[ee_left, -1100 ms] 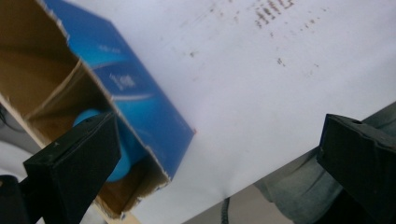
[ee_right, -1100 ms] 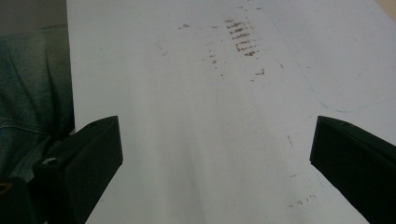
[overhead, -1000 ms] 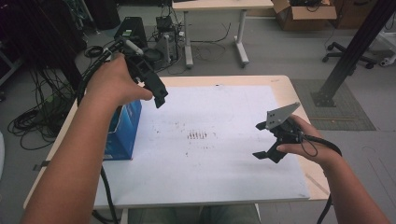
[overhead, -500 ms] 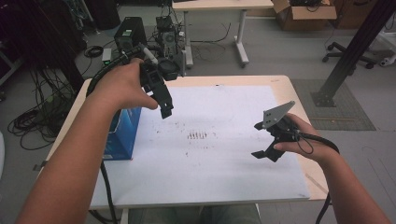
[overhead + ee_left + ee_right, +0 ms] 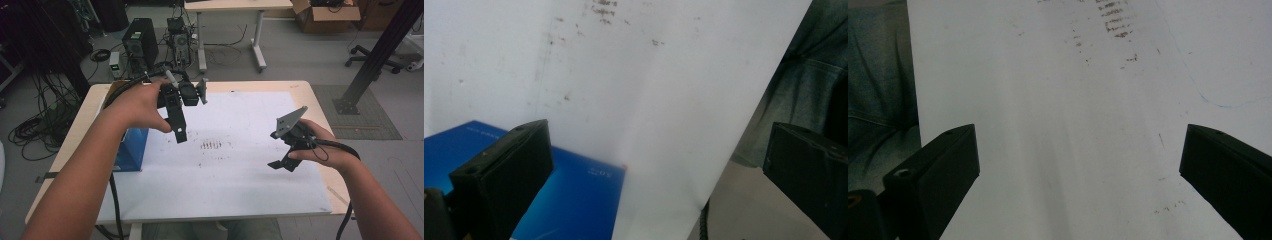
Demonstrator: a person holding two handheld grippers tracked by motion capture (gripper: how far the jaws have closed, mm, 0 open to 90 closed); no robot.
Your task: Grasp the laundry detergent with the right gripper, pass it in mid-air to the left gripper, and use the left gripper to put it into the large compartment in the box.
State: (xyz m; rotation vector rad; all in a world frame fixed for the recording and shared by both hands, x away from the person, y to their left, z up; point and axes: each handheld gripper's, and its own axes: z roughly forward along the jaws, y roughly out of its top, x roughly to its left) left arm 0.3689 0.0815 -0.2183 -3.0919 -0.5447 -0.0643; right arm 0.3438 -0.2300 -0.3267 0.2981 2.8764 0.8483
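Just beside the blue box hangs the gaping left claw.

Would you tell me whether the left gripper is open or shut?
Open: the left gripper has its black jaws wide apart, with white sheet and blue box between.

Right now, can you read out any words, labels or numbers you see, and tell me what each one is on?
Blue box: two short lines of pale print on its top face, too small and blurred to read.
White sheet: rows of dark smudged marks, not legible as letters or numbers.
Nothing else carries readable text.
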